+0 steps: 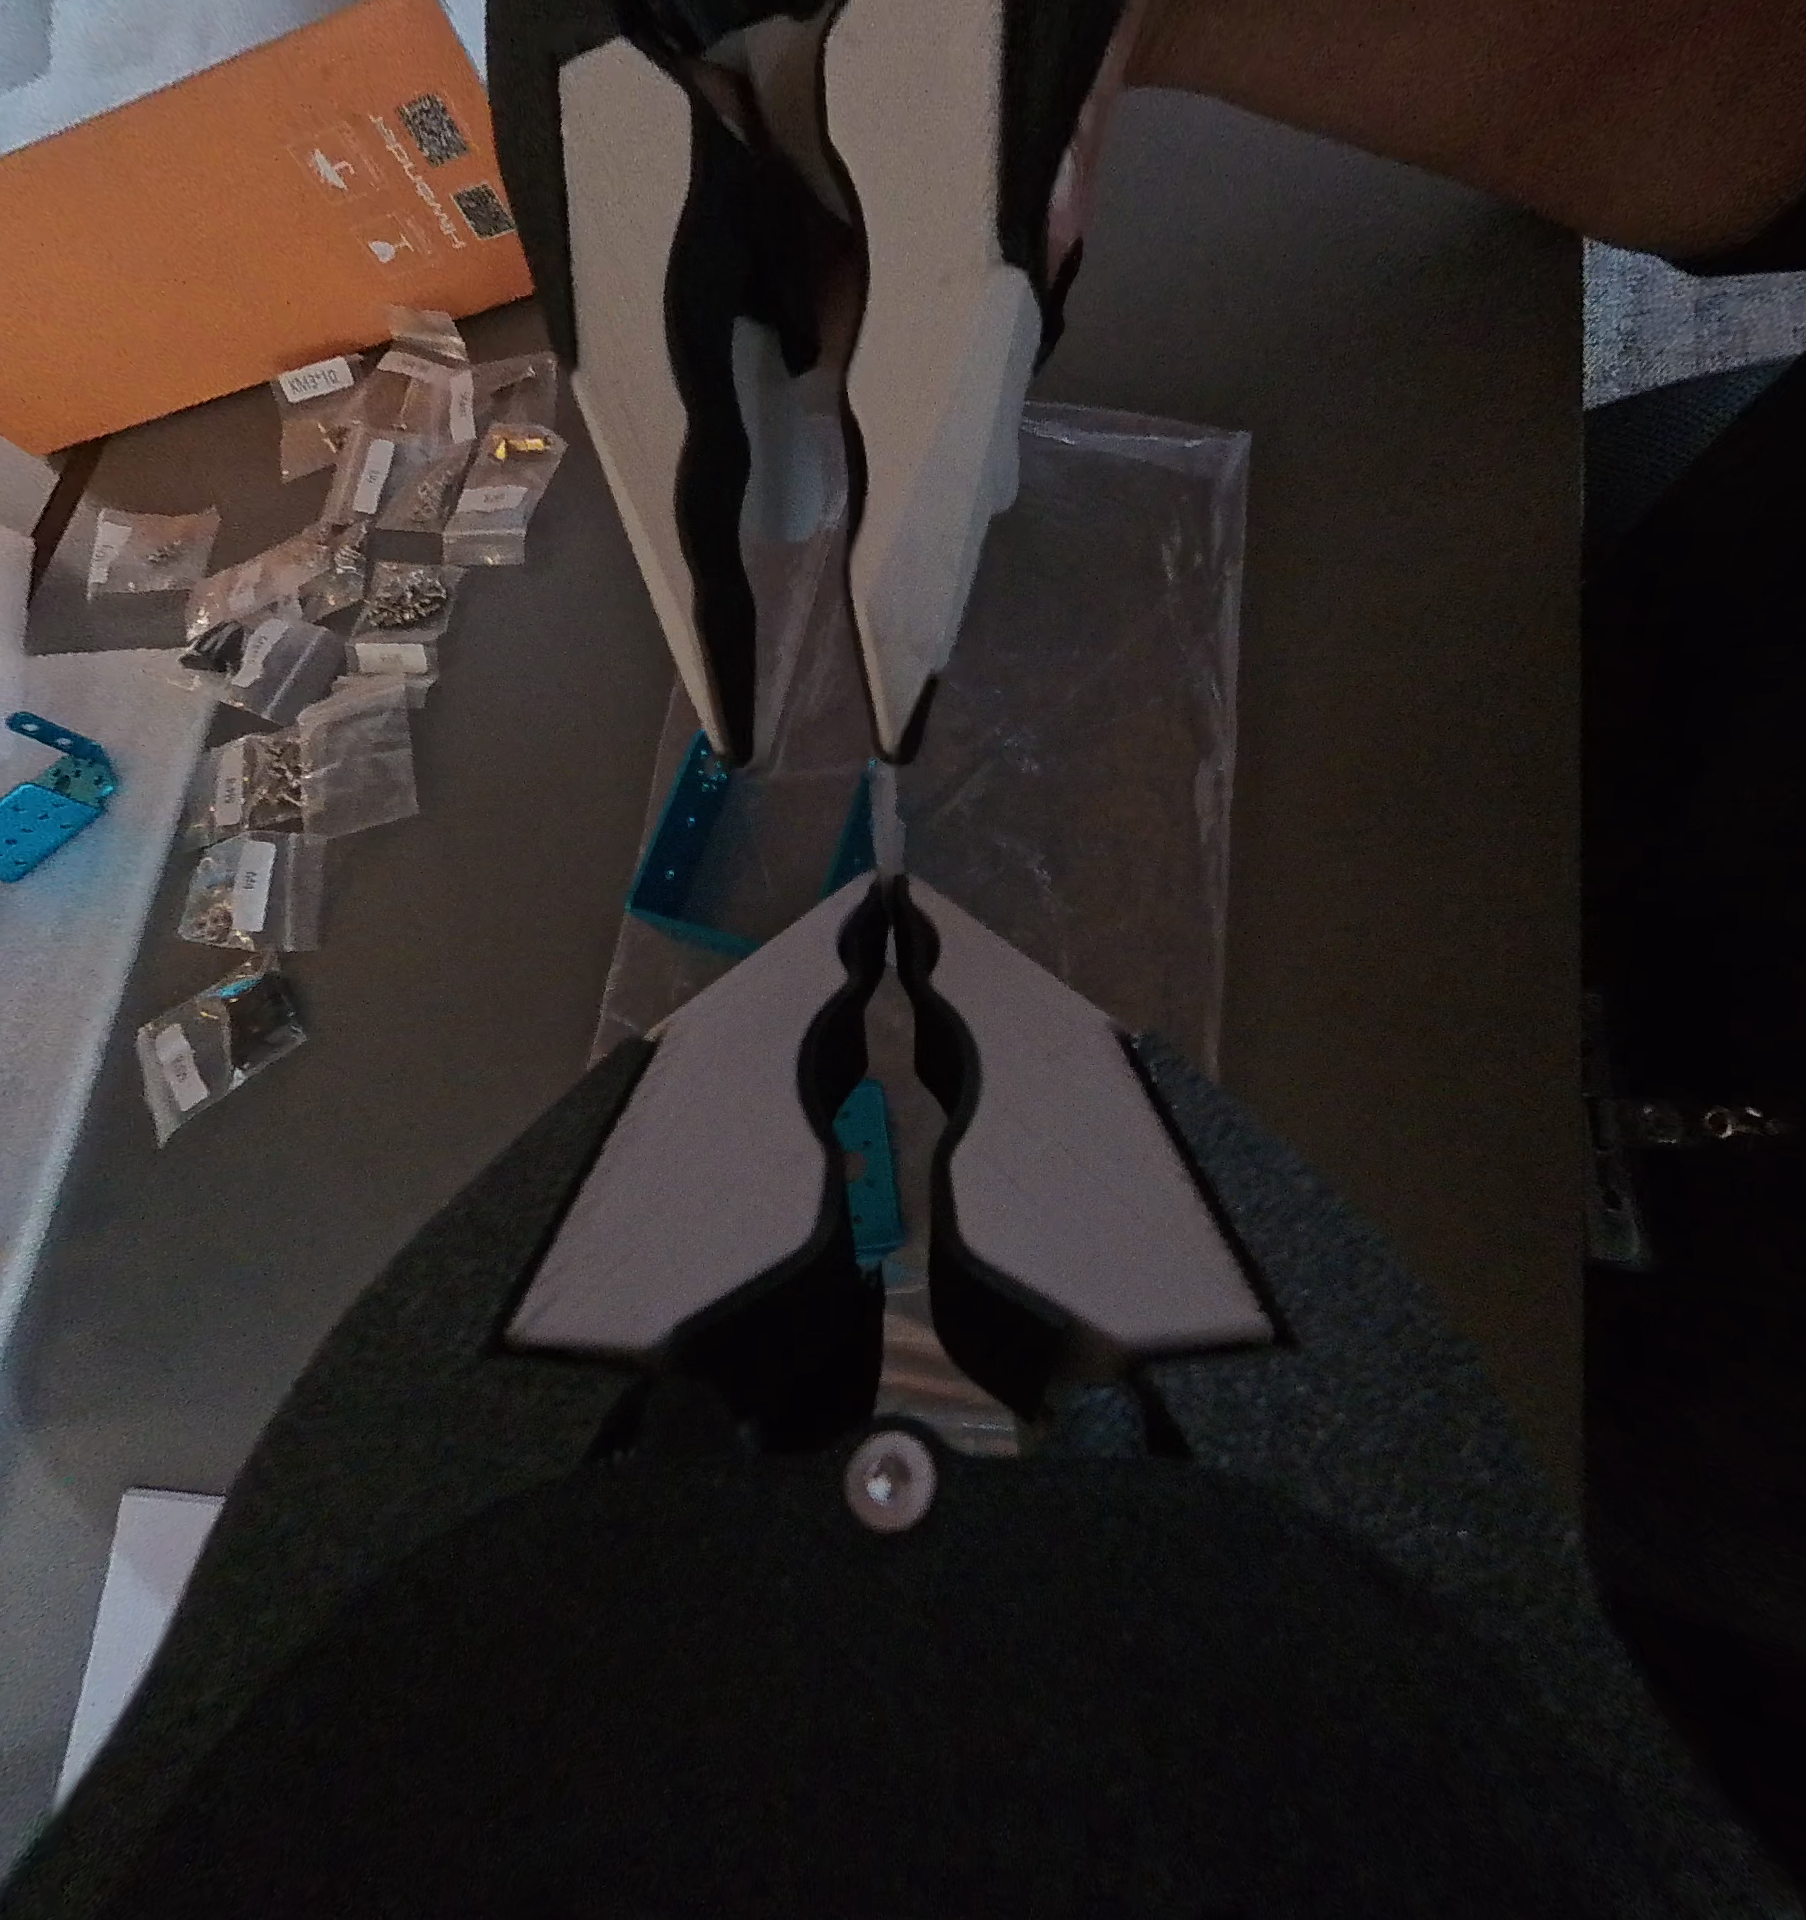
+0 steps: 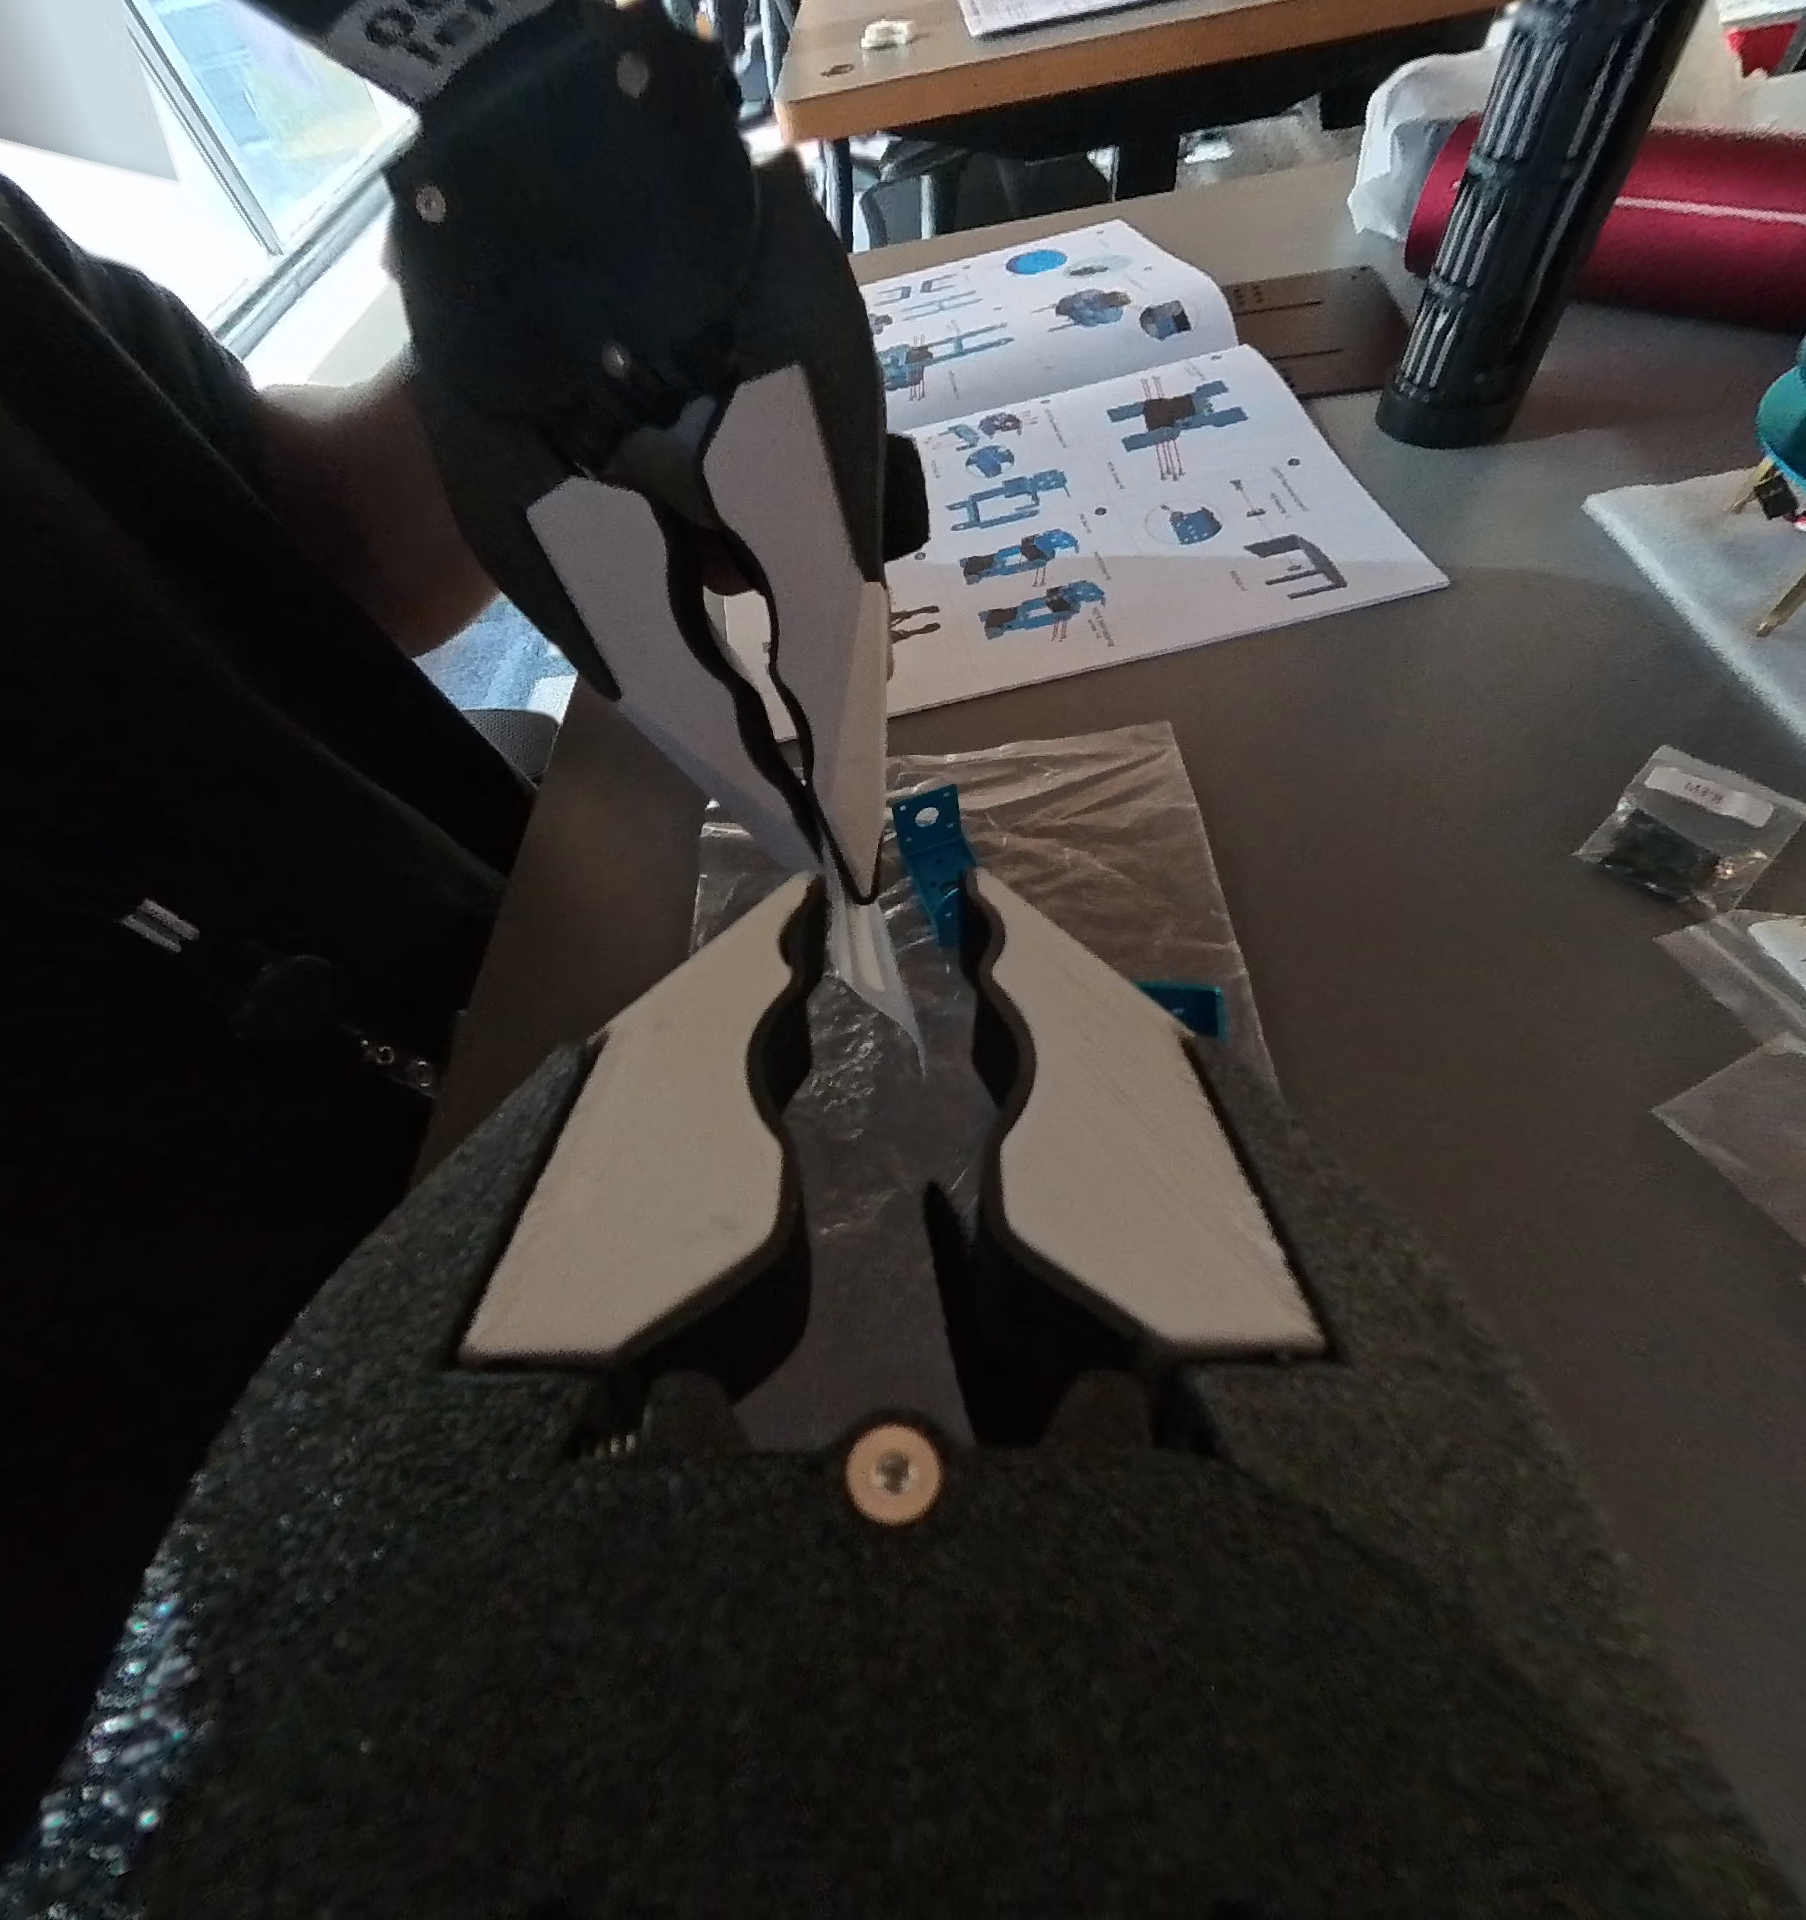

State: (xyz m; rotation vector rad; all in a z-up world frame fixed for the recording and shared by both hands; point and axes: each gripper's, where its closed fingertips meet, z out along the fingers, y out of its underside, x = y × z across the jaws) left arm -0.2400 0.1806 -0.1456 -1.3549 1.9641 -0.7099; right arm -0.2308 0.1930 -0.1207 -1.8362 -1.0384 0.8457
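Observation:
A clear plastic bag [image 1: 1086,675] lies flat on the dark table with a blue metal U-bracket [image 1: 691,862] inside. My left gripper [image 1: 891,883] is shut on a pinched-up white fold of the bag [image 1: 888,821] and holds it raised. My right gripper [image 1: 816,748] comes in from the opposite side, open, with its tips just above the bracket and the fold. In the right wrist view my right gripper [image 2: 894,883] is open around the fold [image 2: 873,966]. The left gripper [image 2: 847,883] pinches it from above. The bag [image 2: 1086,831] and bracket [image 2: 930,862] lie just beyond.
An orange box [image 1: 203,229], several small hardware bags [image 1: 359,582] and another blue bracket [image 1: 26,821] on white foam lie to one side. An open instruction booklet [image 2: 1138,499], a black cylinder [image 2: 1501,260] and more small bags [image 2: 1688,831] lie beyond. A person's dark clothing [image 2: 151,831] borders the table edge. Both grippers' tips are close together, under 4 cm apart.

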